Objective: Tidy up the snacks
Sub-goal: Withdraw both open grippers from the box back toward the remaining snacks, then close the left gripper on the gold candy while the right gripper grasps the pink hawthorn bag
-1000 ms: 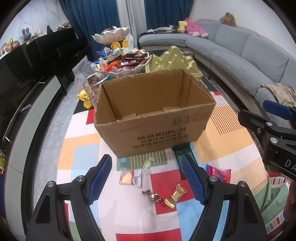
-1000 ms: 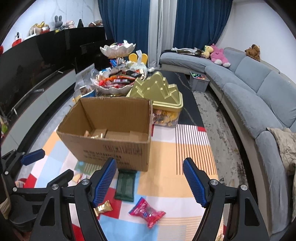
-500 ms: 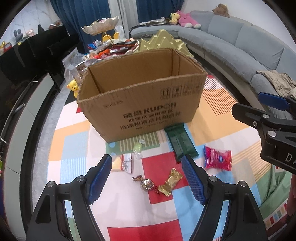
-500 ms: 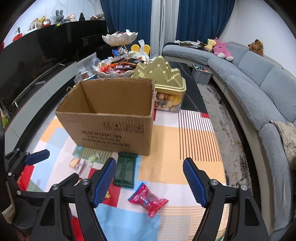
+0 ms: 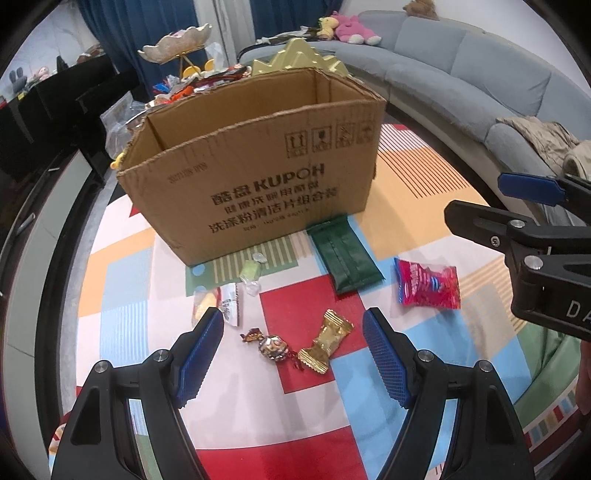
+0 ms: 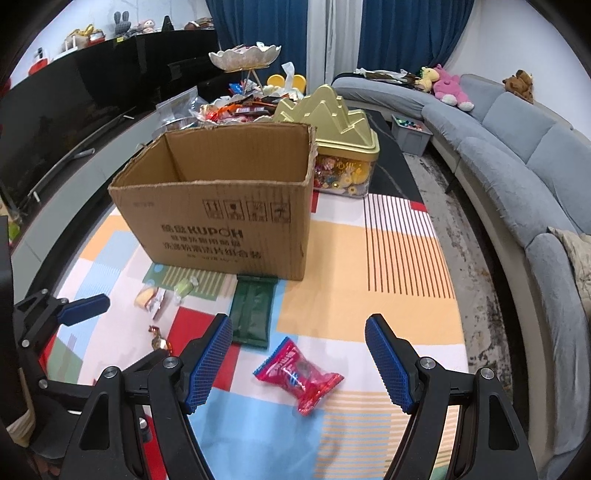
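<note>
Cardboard box (image 5: 255,177) printed "KUPOH", left gripper (image 5: 293,349) and right gripper (image 6: 299,356) fingers apart, empty.

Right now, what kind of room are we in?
Most likely a home living room: a grey sofa with plush toys, blue curtains, and a snack-strewn table with a box.

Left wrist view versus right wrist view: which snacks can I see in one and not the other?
Only the left wrist view shows the gold-wrapped candy. Only the right wrist view shows the gold-lidded candy tub's clear lower part with sweets inside. Both show the cardboard box, dark green packet, red snack bag, twisted foil candy, and both grippers, left and right, open and empty.
</note>
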Tool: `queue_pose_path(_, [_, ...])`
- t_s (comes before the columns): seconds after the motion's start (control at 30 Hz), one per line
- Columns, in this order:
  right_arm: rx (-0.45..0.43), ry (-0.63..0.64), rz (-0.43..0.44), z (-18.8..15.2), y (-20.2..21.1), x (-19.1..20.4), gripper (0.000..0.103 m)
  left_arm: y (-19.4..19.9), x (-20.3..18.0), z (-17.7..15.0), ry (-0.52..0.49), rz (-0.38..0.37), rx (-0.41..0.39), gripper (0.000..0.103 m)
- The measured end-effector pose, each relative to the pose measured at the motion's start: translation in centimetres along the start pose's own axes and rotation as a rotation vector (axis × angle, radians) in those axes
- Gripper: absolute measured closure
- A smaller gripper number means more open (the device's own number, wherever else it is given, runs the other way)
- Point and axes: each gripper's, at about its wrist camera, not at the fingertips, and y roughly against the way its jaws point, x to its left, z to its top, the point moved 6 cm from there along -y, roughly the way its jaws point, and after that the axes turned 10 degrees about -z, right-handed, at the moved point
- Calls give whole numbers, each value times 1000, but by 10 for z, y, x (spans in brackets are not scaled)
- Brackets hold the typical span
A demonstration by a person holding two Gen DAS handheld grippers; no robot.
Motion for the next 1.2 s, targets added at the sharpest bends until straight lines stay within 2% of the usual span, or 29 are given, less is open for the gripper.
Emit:
queue_pose_path(0.53, [13, 83, -1, -31, -23, 10, 28, -31, -10, -26, -99, -16, 14, 26])
queue_pose_path(1.2, [38, 142, 48, -56, -62, 18, 28, -70, -13, -40, -135, -48, 20, 26])
